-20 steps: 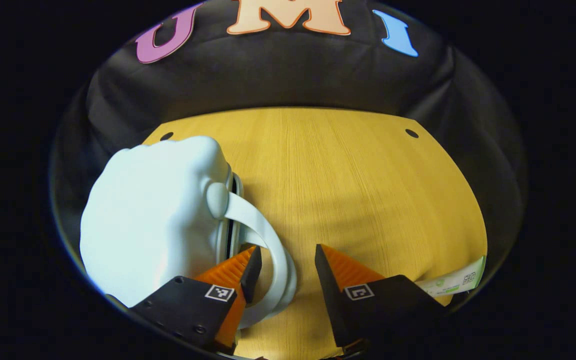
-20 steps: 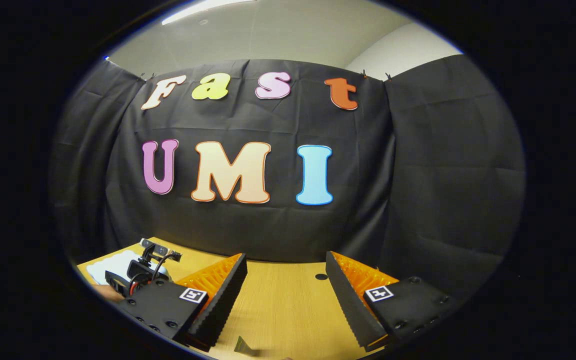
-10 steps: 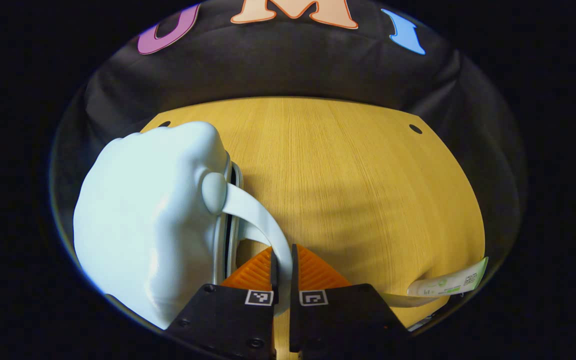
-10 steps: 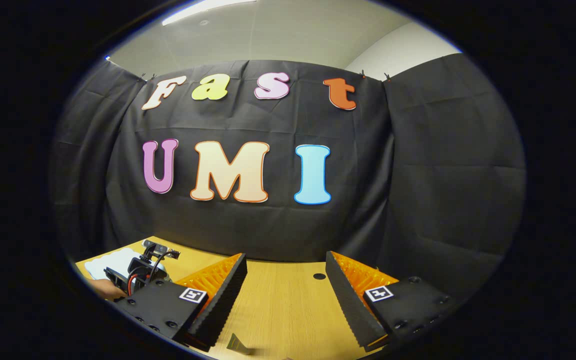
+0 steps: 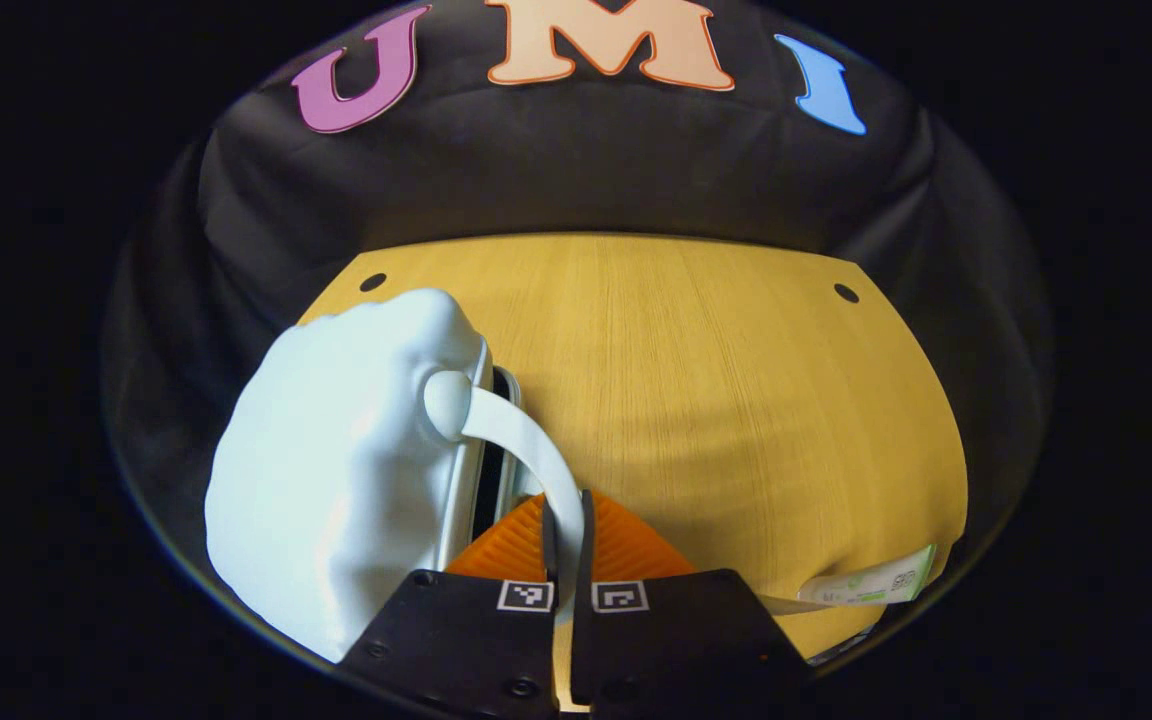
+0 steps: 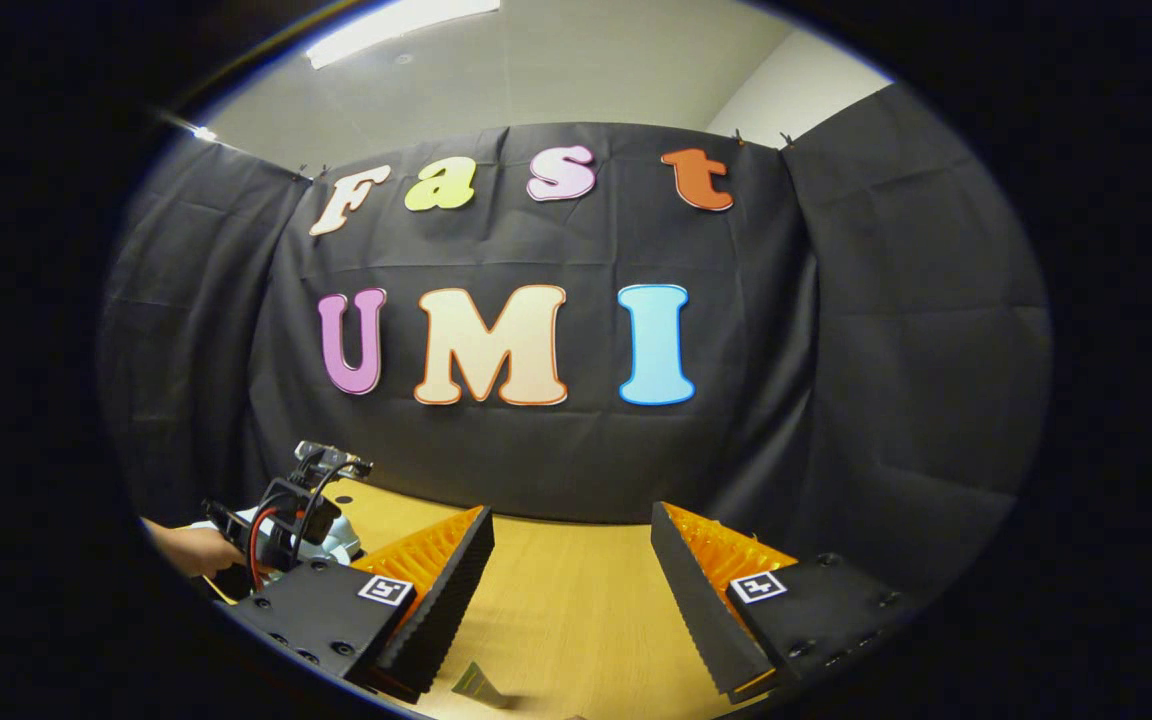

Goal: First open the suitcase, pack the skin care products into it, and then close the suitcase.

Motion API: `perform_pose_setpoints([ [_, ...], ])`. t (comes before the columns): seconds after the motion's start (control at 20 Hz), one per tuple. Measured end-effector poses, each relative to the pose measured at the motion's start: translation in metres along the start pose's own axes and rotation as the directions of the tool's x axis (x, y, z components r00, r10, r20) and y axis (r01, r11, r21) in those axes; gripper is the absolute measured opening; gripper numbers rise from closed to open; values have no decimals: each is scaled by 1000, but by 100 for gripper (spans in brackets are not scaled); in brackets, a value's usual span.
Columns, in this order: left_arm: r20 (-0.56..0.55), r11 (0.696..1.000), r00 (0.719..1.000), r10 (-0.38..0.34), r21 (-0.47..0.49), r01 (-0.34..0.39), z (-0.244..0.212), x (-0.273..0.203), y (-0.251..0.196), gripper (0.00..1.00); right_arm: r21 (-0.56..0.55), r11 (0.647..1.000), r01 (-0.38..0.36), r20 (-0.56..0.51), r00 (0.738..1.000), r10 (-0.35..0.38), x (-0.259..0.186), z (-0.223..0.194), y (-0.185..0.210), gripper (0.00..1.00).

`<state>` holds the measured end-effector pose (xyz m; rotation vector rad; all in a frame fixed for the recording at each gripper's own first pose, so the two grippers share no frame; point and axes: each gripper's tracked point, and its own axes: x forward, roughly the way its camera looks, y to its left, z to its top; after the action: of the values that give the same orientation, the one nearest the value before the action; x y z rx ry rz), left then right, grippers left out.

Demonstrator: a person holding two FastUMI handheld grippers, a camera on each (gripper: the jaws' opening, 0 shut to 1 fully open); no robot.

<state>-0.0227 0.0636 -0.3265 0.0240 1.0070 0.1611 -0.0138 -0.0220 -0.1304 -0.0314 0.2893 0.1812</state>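
tube: its near end runs off the view's edge
suitcase: inside hidden

The left gripper view looks steeply down, close over the yellow wooden table, pale blue moulded suitcase at nine o'clock. The right gripper view faces level, low over the same table, suitcase distant at eight o'clock.

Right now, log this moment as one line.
left gripper: shut on suitcase handle | suitcase: lid cracked open | right gripper: open, empty | skin care tube: on table
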Motion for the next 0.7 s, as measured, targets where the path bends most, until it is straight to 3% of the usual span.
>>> perform_pose_setpoints([
  [0.1,55,1000,998,6,9,-6,17,-17,1,0,14,999,-36,10,999,36,1,2,8,99],
  [0.2,92,1000,996,-13,12,12,30,-29,2,0,4,1000,-26,21,999,26,4,3,12,99],
  [0.45,144,981,980,-139,-113,155,51,-61,16,0,65,992,-110,74,992,105,5,17,73,99],
  [0.7,208,990,973,-97,-78,115,96,-97,81,0,84,988,-130,43,991,127,9,3,118,99],
])
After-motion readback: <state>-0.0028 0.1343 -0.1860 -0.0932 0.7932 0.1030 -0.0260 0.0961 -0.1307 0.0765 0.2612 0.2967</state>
